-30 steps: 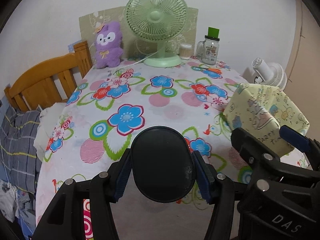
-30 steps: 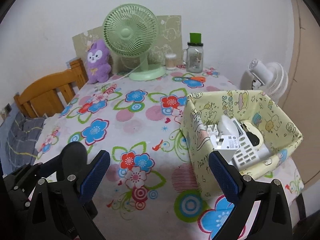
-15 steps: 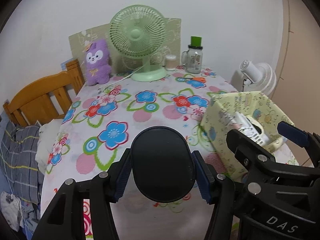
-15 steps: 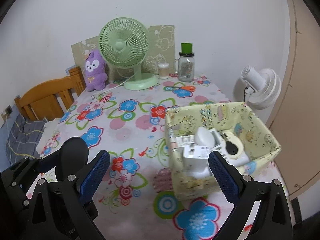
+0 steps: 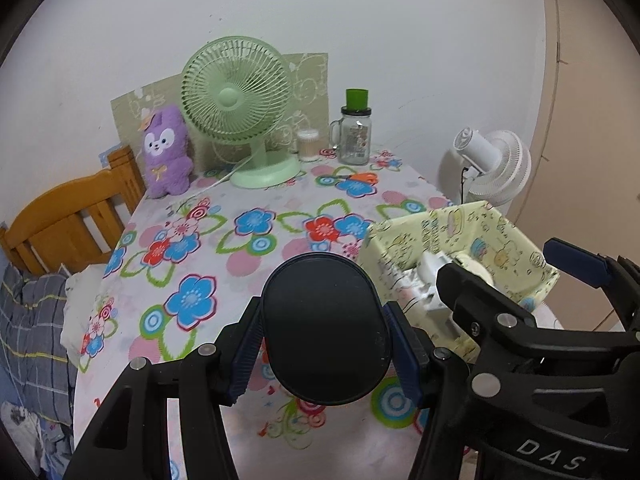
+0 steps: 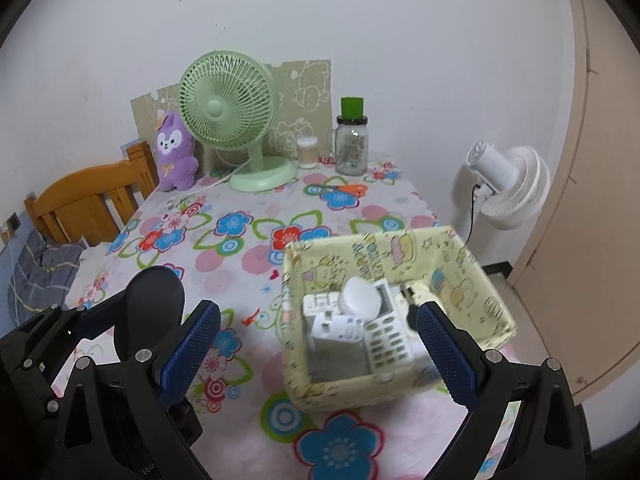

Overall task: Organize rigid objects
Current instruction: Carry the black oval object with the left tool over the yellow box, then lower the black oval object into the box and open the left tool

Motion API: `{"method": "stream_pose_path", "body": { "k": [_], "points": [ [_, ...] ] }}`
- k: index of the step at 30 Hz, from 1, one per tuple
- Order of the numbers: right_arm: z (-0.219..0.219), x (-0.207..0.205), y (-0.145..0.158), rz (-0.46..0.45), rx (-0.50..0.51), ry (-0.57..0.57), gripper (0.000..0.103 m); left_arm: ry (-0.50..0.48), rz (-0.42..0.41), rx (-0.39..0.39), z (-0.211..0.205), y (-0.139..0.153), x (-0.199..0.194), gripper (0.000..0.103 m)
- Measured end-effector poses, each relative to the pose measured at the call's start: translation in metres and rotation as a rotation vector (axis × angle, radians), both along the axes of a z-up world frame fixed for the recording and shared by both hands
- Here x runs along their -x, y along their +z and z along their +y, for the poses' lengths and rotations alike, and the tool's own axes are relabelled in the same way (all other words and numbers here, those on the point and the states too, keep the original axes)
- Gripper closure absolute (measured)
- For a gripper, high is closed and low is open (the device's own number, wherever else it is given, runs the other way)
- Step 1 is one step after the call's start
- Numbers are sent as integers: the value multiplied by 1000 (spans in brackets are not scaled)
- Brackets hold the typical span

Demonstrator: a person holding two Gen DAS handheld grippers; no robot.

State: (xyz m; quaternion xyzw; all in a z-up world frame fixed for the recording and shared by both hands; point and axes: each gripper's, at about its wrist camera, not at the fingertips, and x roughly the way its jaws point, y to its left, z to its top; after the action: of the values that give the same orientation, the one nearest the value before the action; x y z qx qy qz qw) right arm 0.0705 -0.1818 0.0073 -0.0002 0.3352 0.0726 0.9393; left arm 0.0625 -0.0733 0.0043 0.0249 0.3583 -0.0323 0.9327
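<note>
**Left wrist view first: a smooth black oval held above the flowered bench**

Left wrist view: our left tool (image 5: 326, 344) is clenched on a flat, matte black oval disc with rounded edges (image 5: 326, 328), its blue pads pressing the two long sides near the widest part. The disc is carried above the bench covered in a white cloth printed with bright flowers (image 5: 224, 240), clear of the cloth as far as we can tell. To its right sits the pale yellow fabric basket with cartoon print (image 5: 516, 240), partly hidden behind our right tool (image 5: 516, 276). We judge the disc stiff and fairly light, with a slick surface; the grip across its narrow width suits it, but the curved edges could let it slide out if the pads loosen unevenly.

Right wrist view: the right tool (image 6: 320, 344) is spread wide and holds nothing; its blue pads stand either side of the basket's near wall. The basket (image 6: 384, 392) lies near the bench's front right corner and already holds a white handset with a grey keypad (image 6: 386, 340), a white boxy plug adapter (image 6: 340, 330) and a white rounded puck (image 6: 360, 300) resting on top, all slightly blurred. The black disc (image 6: 150, 308) shows at the left, well apart from the basket. We think the basket walls are soft and will give if bumped, so the disc is better lowered from above onto the hard plastic pieces, gently, since it may clatter or skid off them.
</note>
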Motion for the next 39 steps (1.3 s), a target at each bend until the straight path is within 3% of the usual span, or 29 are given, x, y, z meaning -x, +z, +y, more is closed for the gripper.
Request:
{"method": "stream_pose_path", "body": {
  "k": [14, 39],
  "points": [
    [-47, -16, 7, 2, 11, -68, 3, -86, 11, 10, -51, 1, -26, 42],
    [-108, -50, -28, 55, -43, -113, 3, -186, 115, -12, -118, -33, -69, 42]
  ]
}}
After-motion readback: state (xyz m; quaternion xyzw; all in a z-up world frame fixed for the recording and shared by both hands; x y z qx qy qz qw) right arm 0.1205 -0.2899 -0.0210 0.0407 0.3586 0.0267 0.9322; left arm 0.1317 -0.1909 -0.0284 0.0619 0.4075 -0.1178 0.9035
